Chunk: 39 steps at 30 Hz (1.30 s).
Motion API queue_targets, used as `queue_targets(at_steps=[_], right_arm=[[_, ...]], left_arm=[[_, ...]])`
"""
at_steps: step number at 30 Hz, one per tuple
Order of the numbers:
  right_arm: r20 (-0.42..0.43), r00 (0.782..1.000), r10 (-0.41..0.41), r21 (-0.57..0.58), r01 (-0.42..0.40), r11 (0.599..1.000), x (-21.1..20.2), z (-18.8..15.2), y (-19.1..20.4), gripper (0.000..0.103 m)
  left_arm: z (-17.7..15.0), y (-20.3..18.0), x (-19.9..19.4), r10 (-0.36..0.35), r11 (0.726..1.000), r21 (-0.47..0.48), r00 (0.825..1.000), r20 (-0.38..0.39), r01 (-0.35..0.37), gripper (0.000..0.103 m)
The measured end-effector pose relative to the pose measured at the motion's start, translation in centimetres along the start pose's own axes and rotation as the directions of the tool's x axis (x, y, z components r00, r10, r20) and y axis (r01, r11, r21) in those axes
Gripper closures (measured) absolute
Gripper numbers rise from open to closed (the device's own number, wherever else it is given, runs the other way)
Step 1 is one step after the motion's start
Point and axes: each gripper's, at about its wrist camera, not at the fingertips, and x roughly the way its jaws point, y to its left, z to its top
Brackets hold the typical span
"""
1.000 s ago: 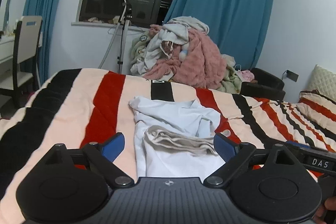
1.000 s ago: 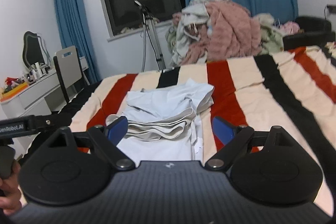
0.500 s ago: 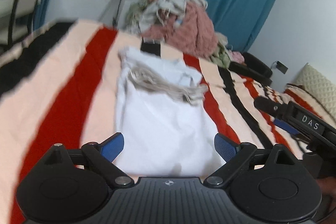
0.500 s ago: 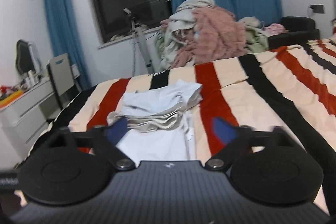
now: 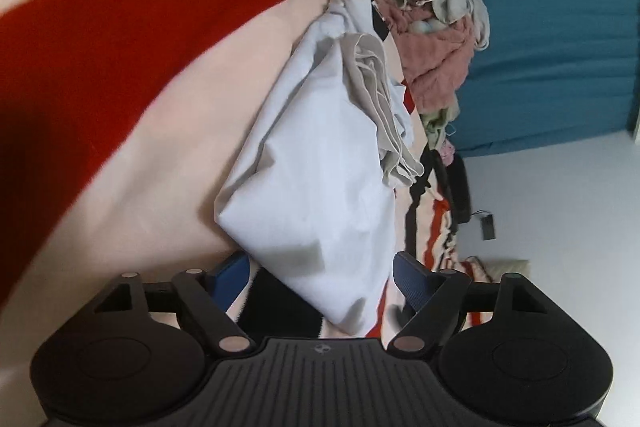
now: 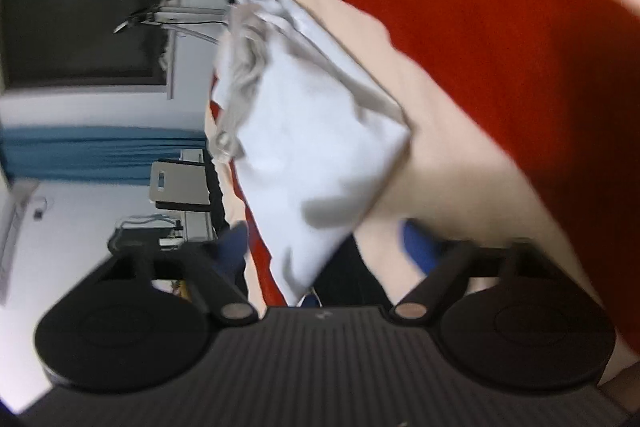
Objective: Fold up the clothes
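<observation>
A white garment (image 5: 316, 183) with beige folded cloth (image 5: 380, 107) bunched on its far part lies on the striped bedspread (image 5: 120, 27). My left gripper (image 5: 320, 279) is rolled on its side and open, its blue fingers either side of the garment's near corner. The garment also shows in the right wrist view (image 6: 316, 155). My right gripper (image 6: 328, 243) is rolled the other way, open, straddling the opposite near corner. That view is blurred.
A heap of pink and grey clothes (image 5: 436, 27) sits beyond the bed before blue curtains (image 5: 552, 59). A chair (image 6: 180, 183), a desk and a dark window (image 6: 80, 27) show in the right wrist view.
Both grippers dropped to the garment's near edge and rolled about a quarter turn sideways, in opposite directions. The jaws stayed open. The garment has not moved.
</observation>
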Motion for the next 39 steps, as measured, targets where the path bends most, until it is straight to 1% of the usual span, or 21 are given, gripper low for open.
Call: queue_targets(at_steps=[1, 2, 3, 4, 5, 6, 7, 8, 9, 11, 13, 15, 18, 21, 24, 28, 31, 34, 36, 37, 39], right_arm=[[0.012, 1.000, -0.006, 0.006, 0.006, 1.000, 0.2, 0.0, -0.2, 0.033], [0.036, 0.999, -0.011, 0.008, 0.011, 1.000, 0.3, 0.0, -0.3, 0.038], [0.070, 0.997, -0.017, 0.008, 0.016, 1.000, 0.2, 0.1, -0.4, 0.042], [0.105, 0.994, -0.026, 0.009, 0.025, 1.000, 0.1, 0.3, -0.5, 0.051], [0.141, 0.989, -0.034, 0.010, 0.033, 0.999, -0.1, 0.6, -0.7, 0.057], [0.164, 0.986, -0.035, 0.011, 0.033, 0.999, 0.0, 0.8, -0.7, 0.059], [0.174, 0.984, -0.035, 0.003, 0.036, 0.999, 0.1, 1.0, -0.7, 0.062], [0.181, 0.983, -0.038, -0.011, 0.041, 0.999, 0.3, 1.1, -0.6, 0.072], [0.188, 0.981, -0.041, -0.025, 0.047, 0.999, 0.5, 1.3, -0.5, 0.076], [0.205, 0.978, -0.043, -0.066, 0.057, 0.996, 0.6, 1.1, -0.1, 0.085], [0.226, 0.974, -0.032, -0.119, 0.061, 0.991, 0.3, 0.7, 0.5, 0.090], [0.243, 0.970, -0.012, -0.172, 0.055, 0.984, -0.4, 0.9, 1.3, 0.092], [0.268, 0.963, 0.018, -0.241, 0.049, 0.969, -1.8, 0.4, 2.3, 0.095], [0.307, 0.949, 0.072, -0.315, 0.030, 0.949, -3.9, -0.6, 3.5, 0.097], [0.326, 0.937, 0.130, -0.365, -0.002, 0.931, -6.5, -2.1, 4.2, 0.097], [0.345, 0.921, 0.182, -0.427, -0.019, 0.904, -9.7, -4.7, 4.8, 0.097], [0.367, 0.902, 0.226, -0.480, -0.025, 0.877, -12.6, -7.5, 4.5, 0.097], [0.384, 0.884, 0.266, -0.527, -0.027, 0.849, -15.4, -10.2, 3.8, 0.097], [0.417, 0.868, 0.271, -0.548, 0.002, 0.837, -16.7, -12.1, 3.2, 0.097], [0.433, 0.861, 0.268, -0.546, 0.015, 0.837, -17.1, -12.7, 2.9, 0.097], [0.450, 0.851, 0.269, -0.526, 0.009, 0.851, -17.6, -13.2, 2.4, 0.097]], left_arm=[[0.1, 0.2, 0.2, -0.002, 1.000, -0.011, 1.000, 0.001, 0.002, 0.027], [0.2, 0.5, 0.4, -0.001, 1.000, -0.024, 1.000, 0.001, 0.001, 0.028], [0.2, 0.8, 0.5, 0.005, 0.999, -0.033, 1.000, 0.009, -0.005, 0.033], [0.3, 1.0, 0.5, 0.013, 0.999, -0.040, 1.000, 0.018, -0.012, 0.041], [0.4, 1.2, 0.6, 0.020, 0.999, -0.046, 0.999, 0.027, -0.019, 0.045], [0.5, 1.4, 0.6, 0.028, 0.998, -0.052, 0.999, 0.037, -0.026, 0.053], [0.6, 1.6, 0.6, 0.036, 0.998, -0.057, 0.998, 0.047, -0.034, 0.063], [0.7, 1.7, 0.7, 0.045, 0.997, -0.059, 0.998, 0.052, -0.042, 0.069], [0.8, 1.9, 0.8, 0.054, 0.997, -0.059, 0.997, 0.056, -0.051, 0.077], [0.8, 2.0, 0.6, 0.057, 0.997, -0.051, 0.996, 0.065, -0.054, 0.084], [0.8, 1.9, 0.3, 0.049, 0.998, -0.039, 0.996, 0.072, -0.046, 0.090], [0.7, 1.3, -0.5, 0.031, 1.000, -0.007, 0.996, 0.086, -0.031, 0.093], [0.3, 0.0, -2.2, -0.007, 0.998, 0.057, 0.993, 0.120, 0.000, 0.096], [-0.8, -1.3, -4.9, -0.058, 0.991, 0.126, 0.985, 0.164, 0.038, 0.096], [-2.5, -2.3, -7.8, -0.116, 0.980, 0.183, 0.975, 0.189, 0.081, 0.097], [-5.8, -3.5, -11.7, -0.162, 0.957, 0.273, 0.960, 0.229, 0.096, 0.097], [-8.4, -4.0, -14.2, -0.199, 0.949, 0.288, 0.951, 0.238, 0.127, 0.097], [-11.1, -4.4, -16.5, -0.231, 0.938, 0.314, 0.938, 0.260, 0.144, 0.097], [-12.5, -4.2, -17.4, -0.230, 0.944, 0.290, 0.944, 0.239, 0.157, 0.097], [-12.7, -4.3, -17.6, -0.230, 0.946, 0.282, 0.944, 0.235, 0.161, 0.097], [-12.6, -4.5, -17.8, -0.223, 0.948, 0.281, 0.945, 0.238, 0.153, 0.097]])
